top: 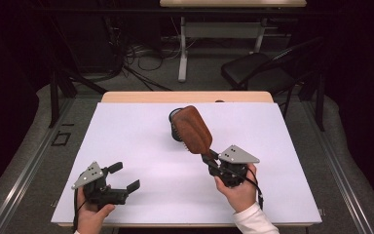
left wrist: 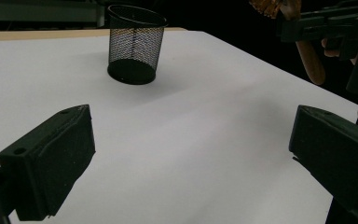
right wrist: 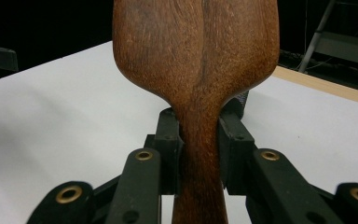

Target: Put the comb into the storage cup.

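A brown wooden hairbrush (top: 193,128) is held by its handle in my right gripper (top: 210,159), lifted over the white table top (top: 126,141) with its head pointing away toward a black mesh cup (top: 174,127). In the right gripper view the jaws clamp both sides of the hairbrush (right wrist: 196,70) neck, with my right gripper (right wrist: 199,149) shut on it. My left gripper (top: 124,176) rests low at the near left, jaws wide apart and empty. The left gripper view looks between its jaws at the mesh cup (left wrist: 134,44), with my left gripper (left wrist: 191,154) open.
A black folding chair (top: 263,68) and a desk frame (top: 214,34) stand beyond the far edge of the table. Cables lie on the floor at the back left. The wooden table edge (top: 185,96) borders the white sheet at the far side.
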{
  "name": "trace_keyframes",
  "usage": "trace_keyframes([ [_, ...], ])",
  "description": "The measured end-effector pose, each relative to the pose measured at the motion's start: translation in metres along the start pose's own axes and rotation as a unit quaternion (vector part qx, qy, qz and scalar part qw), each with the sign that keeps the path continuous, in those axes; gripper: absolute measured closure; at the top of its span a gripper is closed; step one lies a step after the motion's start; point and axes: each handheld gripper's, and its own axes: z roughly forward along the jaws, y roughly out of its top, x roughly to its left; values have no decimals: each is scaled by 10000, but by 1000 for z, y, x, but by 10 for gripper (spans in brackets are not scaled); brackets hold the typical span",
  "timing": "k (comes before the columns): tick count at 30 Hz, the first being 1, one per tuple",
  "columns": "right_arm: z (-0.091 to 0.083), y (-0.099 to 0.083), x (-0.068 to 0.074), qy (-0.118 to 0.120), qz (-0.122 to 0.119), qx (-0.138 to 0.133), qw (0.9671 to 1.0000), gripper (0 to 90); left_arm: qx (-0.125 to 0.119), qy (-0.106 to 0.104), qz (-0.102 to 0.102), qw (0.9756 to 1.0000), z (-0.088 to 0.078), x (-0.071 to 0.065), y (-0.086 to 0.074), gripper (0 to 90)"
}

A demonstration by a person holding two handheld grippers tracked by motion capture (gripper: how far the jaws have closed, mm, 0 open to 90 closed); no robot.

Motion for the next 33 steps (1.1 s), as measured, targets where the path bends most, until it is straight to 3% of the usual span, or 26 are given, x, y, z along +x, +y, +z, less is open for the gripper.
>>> trace_keyframes([
  [22,-2,-2,1,54,-32,-39,10000,721,20,-26,-196,9998,0,3,0,5],
  [33,-1,-2,1,75,-82,-77,9999,721,-89,-31,-530,9986,3,6,11,4],
])
